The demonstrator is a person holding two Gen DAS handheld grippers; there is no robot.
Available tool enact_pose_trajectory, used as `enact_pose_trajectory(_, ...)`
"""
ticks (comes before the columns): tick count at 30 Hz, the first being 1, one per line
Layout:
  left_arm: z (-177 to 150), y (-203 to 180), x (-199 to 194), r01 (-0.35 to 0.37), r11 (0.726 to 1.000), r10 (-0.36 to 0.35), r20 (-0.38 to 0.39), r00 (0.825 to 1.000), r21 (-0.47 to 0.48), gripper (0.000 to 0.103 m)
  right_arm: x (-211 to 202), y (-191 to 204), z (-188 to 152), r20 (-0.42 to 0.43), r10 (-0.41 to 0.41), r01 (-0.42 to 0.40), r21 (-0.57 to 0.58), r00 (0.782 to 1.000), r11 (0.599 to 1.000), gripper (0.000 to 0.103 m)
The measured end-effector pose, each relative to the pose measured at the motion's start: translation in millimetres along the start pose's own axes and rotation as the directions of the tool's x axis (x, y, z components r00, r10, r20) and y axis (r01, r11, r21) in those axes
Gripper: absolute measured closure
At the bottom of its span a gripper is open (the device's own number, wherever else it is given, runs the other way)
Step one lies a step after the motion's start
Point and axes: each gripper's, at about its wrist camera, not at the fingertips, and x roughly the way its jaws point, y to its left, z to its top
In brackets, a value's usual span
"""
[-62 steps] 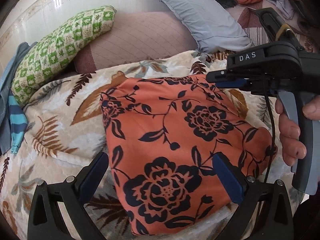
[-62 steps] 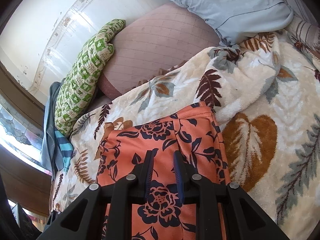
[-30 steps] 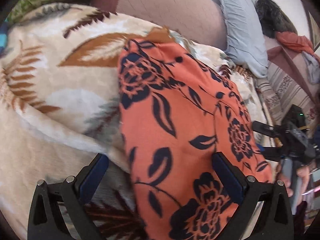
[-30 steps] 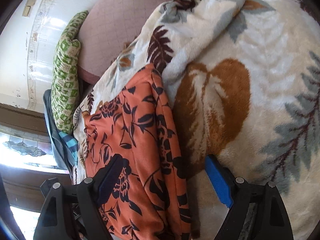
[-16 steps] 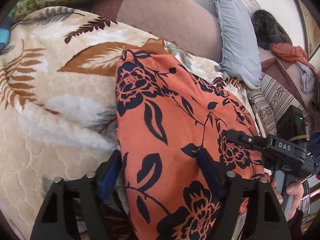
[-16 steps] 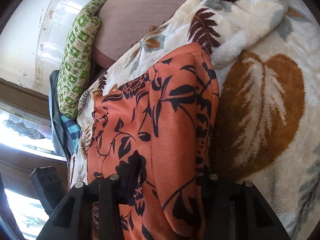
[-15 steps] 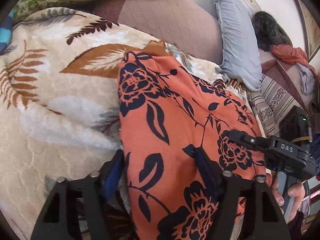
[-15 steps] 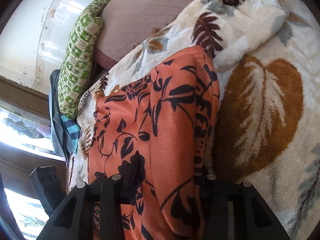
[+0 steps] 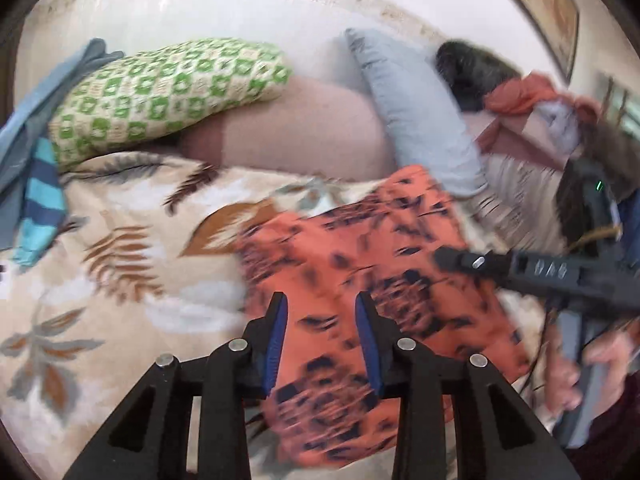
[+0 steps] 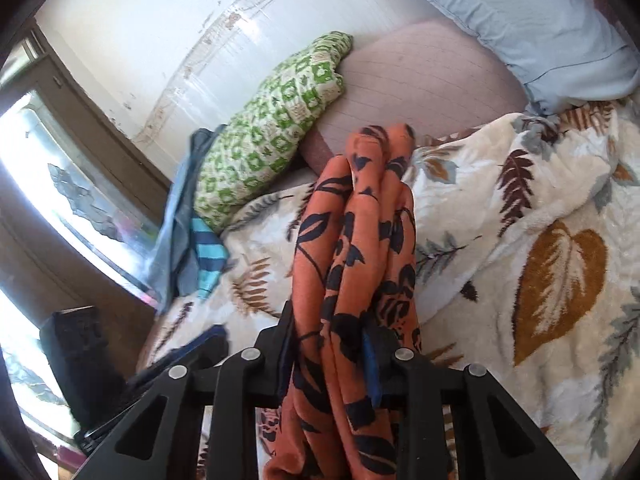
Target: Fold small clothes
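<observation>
Your right gripper (image 10: 330, 344) has its jaws clenched on the bunched orange floral garment (image 10: 356, 248) above the leaf-print blanket (image 10: 560, 280); your left gripper (image 9: 320, 336) jaws stand parted over it, green pillow (image 9: 160, 92) beyond; lettering on the tool is blurred

White wall (image 10: 132, 32), bright window (image 10: 44, 184) — leaf-print blanket (image 10: 560, 240), pillows (image 9: 416, 120)
</observation>
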Motion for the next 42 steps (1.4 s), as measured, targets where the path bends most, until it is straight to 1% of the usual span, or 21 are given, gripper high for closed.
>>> enact_pose_trajectory(1, -6, 9, 7, -0.032, 0.999, 0.031, -0.038, 0.999, -0.023, 0.045, 6, -5, -1, -0.016, -0.035, 0.035, 0.012, 0.999, 0.999, 0.073)
enact_pose_trajectory(3, -13, 28, 23, -0.072, 0.994, 0.063, -0.111, 0.992, -0.083, 0.025, 20, -25, -4, -0.053, -0.080, 0.084, 0.070, 0.995, 0.994, 0.072)
enact_pose_trajectory(5, -15, 43, 39, -0.061, 0.987, 0.038, -0.159, 0.987, -0.146, 0.023, 28, -49, -5, -0.097, -0.092, 0.104, 0.127, 0.991, 0.986, 0.069)
enact_pose_trajectory(8, -15, 56, 65, 0.018, 0.959, -0.081, -0.213, 0.974, -0.284, 0.022, 32, -82, -6, -0.152, -0.098, 0.130, 0.216, 0.984, 0.968, 0.063)
enact_pose_trajectory(9, -15, 58, 73, 0.058, 0.941, -0.136, -0.218, 0.966, -0.332, 0.018, 33, -90, -5, -0.165, -0.101, 0.138, 0.234, 0.981, 0.962, 0.047)
enact_pose_trajectory(10, -19, 55, 78, 0.087, 0.925, -0.179, -0.223, 0.958, -0.370, 0.018, 34, -96, -4, -0.166, -0.109, 0.148, 0.243, 0.980, 0.959, 0.037)
enact_pose_trajectory(12, -21, 50, 89, 0.117, 0.907, -0.224, -0.228, 0.948, -0.405, 0.018, 32, -106, -1, -0.143, -0.114, 0.149, 0.260, 0.983, 0.954, 0.036)
enact_pose_trajectory(14, -21, 41, 97, 0.147, 0.904, -0.256, -0.232, 0.939, -0.402, 0.018, 36, -116, 2, -0.148, -0.073, 0.113, 0.286, 0.986, 0.952, 0.030)
enact_pose_trajectory(17, -22, 26, 116, 0.180, 0.904, -0.292, -0.253, 0.922, -0.389, 0.018, 53, -126, -1, -0.179, 0.010, 0.054, 0.349, 0.984, 0.935, 0.030)
enact_pose_trajectory(18, -23, 22, 118, 0.170, 0.912, -0.276, -0.249, 0.928, -0.374, 0.019, 62, -127, -3, -0.197, 0.061, 0.017, 0.373, 0.979, 0.928, 0.030)
enact_pose_trajectory(20, -21, 10, 118, 0.145, 0.940, -0.225, -0.242, 0.944, -0.308, 0.030, 82, -118, -8, -0.252, 0.133, -0.033, 0.366, 0.958, 0.930, 0.031)
enact_pose_trajectory(22, -17, 4, 116, 0.142, 0.954, -0.206, -0.232, 0.951, -0.263, 0.043, 87, -105, -9, -0.261, 0.044, 0.034, 0.285, 0.964, 0.958, 0.043)
enact_pose_trajectory(23, -15, 3, 113, 0.145, 0.955, -0.204, -0.219, 0.954, -0.258, 0.047, 85, -99, -8, -0.261, 0.032, 0.039, 0.260, 0.965, 0.965, 0.048)
enact_pose_trajectory(24, -12, 3, 111, 0.148, 0.955, -0.204, -0.208, 0.957, -0.255, 0.054, 82, -94, -6, -0.251, 0.034, 0.030, 0.246, 0.967, 0.969, 0.059)
enact_pose_trajectory(25, -9, 3, 107, 0.154, 0.955, -0.208, -0.199, 0.958, -0.254, 0.057, 76, -88, -3, -0.232, 0.035, 0.019, 0.224, 0.972, 0.974, 0.063)
enact_pose_trajectory(31, 5, 1, 63, 0.173, 0.961, -0.200, -0.109, 0.974, -0.216, 0.060, 38, -38, 2, -0.083, 0.036, -0.033, 0.044, 0.996, 0.998, 0.064)
enact_pose_trajectory(34, 9, 3, 22, 0.175, 0.969, -0.184, -0.037, 0.982, -0.174, 0.060, 21, -23, 2, -0.034, 0.113, -0.112, 0.021, 0.993, 0.993, 0.064)
enact_pose_trajectory(37, 2, 11, -8, 0.153, 0.977, -0.155, -0.007, 0.988, -0.151, 0.059, 14, -13, 0, -0.027, 0.223, -0.221, 0.048, 0.974, 0.974, 0.064)
enact_pose_trajectory(39, -9, 20, -12, 0.130, 0.978, -0.138, -0.040, 0.990, -0.166, 0.058, 22, -10, -6, -0.066, 0.264, -0.258, 0.085, 0.962, 0.962, 0.064)
enact_pose_trajectory(41, -25, 29, 1, 0.045, 0.982, -0.075, -0.160, 0.984, -0.183, 0.050, 45, -9, -18, -0.140, 0.266, -0.248, 0.135, 0.954, 0.959, 0.064)
enact_pose_trajectory(42, -34, 35, 11, 0.000, 0.982, -0.045, -0.233, 0.971, -0.189, 0.050, 60, -11, -26, -0.204, 0.242, -0.210, 0.167, 0.948, 0.963, 0.062)
